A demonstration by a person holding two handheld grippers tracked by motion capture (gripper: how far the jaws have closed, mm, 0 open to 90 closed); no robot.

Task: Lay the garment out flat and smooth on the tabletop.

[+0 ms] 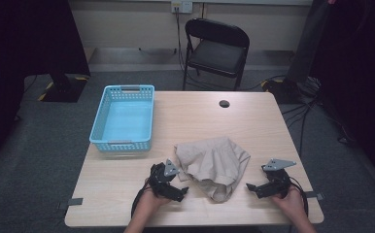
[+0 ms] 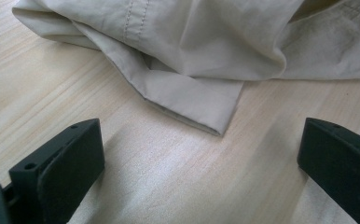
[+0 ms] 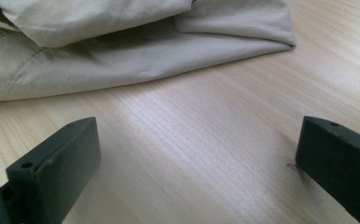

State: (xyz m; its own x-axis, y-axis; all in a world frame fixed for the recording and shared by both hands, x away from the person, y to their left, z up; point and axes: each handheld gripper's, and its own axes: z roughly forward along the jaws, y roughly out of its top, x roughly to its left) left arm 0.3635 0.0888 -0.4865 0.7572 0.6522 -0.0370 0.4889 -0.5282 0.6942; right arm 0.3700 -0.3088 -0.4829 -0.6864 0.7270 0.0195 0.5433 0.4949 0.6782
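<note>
The work looks to be at its approach step: a crumpled beige garment (image 1: 213, 166) lies on the near middle of the wooden surface (image 1: 253, 121), flanked by both tools. The next move likely calls for each to close on a cloth edge, the folded corner (image 2: 215, 122) just ahead of the left one being the easiest hold. A blue basket (image 1: 123, 118) stands empty at the far left; a black folding chair (image 1: 217, 48) waits beyond on grey carpet. The left hand-held gripper (image 1: 176, 187) and right hand-held gripper (image 1: 254, 188) both stand wide open, holding nothing.
</note>
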